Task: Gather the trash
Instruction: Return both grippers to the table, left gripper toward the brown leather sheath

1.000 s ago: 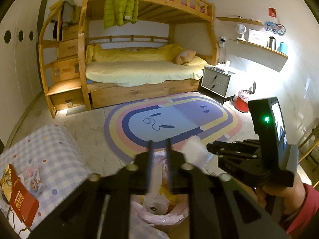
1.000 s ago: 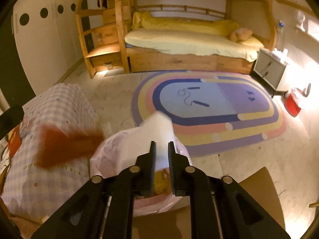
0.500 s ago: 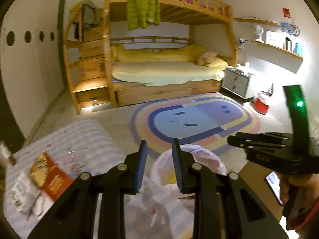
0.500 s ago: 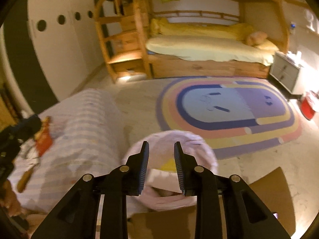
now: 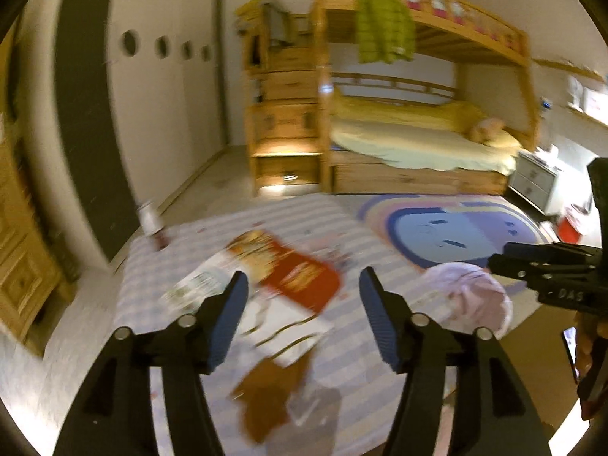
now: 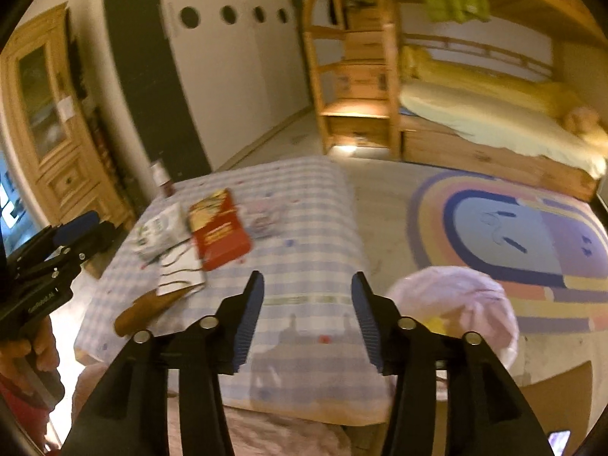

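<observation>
Left wrist view: left gripper (image 5: 302, 292) spread wide, empty, above a checked table (image 5: 361, 364) strewn with trash: red packet (image 5: 300, 279), white wrapper (image 5: 197, 285), striped paper (image 5: 281, 328), brown scrap (image 5: 266, 399). Right gripper (image 6: 307, 296) also wide, empty, over the table's near edge. Pink-lined bin (image 6: 463, 300) sits just right of the table, something yellow inside.
</observation>
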### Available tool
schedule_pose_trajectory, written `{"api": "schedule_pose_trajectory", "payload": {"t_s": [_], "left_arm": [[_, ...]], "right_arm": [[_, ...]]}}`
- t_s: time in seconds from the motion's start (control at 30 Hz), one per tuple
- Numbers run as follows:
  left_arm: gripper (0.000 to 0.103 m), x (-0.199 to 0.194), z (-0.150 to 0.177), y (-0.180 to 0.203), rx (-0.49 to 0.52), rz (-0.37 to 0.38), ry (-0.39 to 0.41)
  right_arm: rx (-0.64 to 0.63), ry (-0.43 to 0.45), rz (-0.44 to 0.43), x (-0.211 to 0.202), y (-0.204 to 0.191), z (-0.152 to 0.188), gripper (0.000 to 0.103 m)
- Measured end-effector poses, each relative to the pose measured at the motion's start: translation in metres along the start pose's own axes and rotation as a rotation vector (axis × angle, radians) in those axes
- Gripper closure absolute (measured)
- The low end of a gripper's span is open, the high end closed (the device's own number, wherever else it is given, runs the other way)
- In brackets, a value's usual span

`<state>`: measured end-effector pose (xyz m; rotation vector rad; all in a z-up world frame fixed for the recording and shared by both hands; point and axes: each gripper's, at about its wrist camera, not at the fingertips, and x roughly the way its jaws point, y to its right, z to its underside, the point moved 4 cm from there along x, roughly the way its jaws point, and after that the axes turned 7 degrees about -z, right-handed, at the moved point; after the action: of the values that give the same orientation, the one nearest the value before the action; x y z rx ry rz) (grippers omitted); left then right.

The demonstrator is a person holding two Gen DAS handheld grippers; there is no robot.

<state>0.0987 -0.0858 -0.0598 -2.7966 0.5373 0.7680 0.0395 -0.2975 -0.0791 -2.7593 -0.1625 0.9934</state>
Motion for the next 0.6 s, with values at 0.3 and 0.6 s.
{"api": "schedule_pose_trajectory", "payload": {"t_s": [0.3, 0.6], "left_arm": [[0.017, 0.014, 0.061, -0.05, -0.082, -0.036, -0.112], [0.02, 0.052, 0.098, -0.037, -0.029, 0.011, -0.219]], "right_arm": [[-0.07, -0.047, -0.044, 0.027, -0.04, 0.004, 0.041], [-0.072, -0.035, -0.007, 0.033, -0.031, 0.006, 0.03]]}}
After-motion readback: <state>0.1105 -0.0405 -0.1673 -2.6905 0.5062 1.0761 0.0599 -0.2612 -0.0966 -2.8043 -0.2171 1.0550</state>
